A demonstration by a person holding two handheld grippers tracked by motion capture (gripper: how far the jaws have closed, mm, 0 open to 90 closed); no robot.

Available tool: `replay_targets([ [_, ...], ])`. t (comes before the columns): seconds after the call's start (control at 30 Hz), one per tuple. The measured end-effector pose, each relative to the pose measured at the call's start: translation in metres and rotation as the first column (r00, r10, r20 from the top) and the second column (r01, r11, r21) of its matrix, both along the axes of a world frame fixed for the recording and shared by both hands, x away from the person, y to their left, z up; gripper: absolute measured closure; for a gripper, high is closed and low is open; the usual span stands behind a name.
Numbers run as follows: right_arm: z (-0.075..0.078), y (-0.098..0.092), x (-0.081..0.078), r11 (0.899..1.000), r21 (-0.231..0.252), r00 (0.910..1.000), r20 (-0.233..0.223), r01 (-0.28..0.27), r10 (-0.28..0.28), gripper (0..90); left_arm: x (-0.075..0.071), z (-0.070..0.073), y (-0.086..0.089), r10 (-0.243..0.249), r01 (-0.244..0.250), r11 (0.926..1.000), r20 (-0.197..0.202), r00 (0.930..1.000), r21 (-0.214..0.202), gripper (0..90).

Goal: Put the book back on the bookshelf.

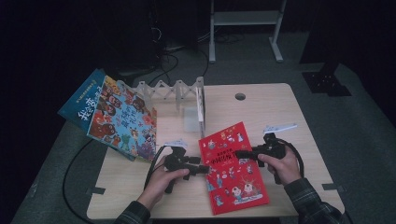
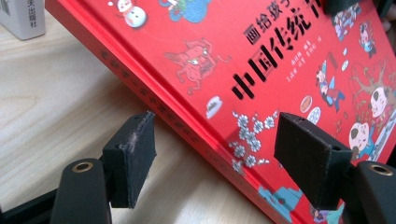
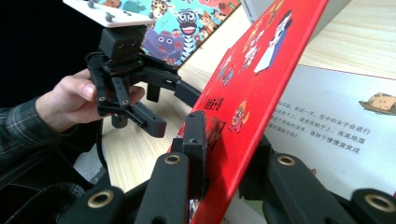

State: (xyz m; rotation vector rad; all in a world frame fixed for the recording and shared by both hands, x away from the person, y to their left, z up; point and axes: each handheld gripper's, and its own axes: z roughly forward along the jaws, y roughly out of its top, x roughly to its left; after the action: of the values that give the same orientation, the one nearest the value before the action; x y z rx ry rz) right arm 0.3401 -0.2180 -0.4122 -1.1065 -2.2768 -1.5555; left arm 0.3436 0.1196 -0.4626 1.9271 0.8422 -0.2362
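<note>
The right tongs (image 3: 219,154) pinch the front cover of the red book (image 1: 233,165) at its free edge and hold it lifted, so a white page shows under it. The left tongs (image 2: 215,158) stand spread at the spine side, with the spine between the jaws but not touched. The book's long axis runs away from the person on the desk (image 1: 261,100).
</note>
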Motion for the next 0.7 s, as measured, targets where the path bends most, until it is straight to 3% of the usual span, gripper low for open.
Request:
replay_targets([
  [0.23,0.005,0.001,-0.004,1.0,0.002,0.9997,0.021,-0.011,0.011,76.3,0.005,-0.002,-0.005,-0.005,0.005,0.9993,-0.011,0.9999,-0.038,28.2],
  [0.43,0.009,0.001,-0.007,1.0,0.007,0.9987,0.047,-0.02,0.019,76.8,0.013,0.0,-0.01,-0.03,0.03,0.9984,0.007,0.9995,-0.049,28.1],
  [0.7,0.016,-0.005,-0.012,0.999,0.041,0.9974,0.07,-0.017,0.015,78.3,0.013,0.01,-0.006,-0.03,0.031,0.9895,0.008,0.9995,-0.141,31.8],
])
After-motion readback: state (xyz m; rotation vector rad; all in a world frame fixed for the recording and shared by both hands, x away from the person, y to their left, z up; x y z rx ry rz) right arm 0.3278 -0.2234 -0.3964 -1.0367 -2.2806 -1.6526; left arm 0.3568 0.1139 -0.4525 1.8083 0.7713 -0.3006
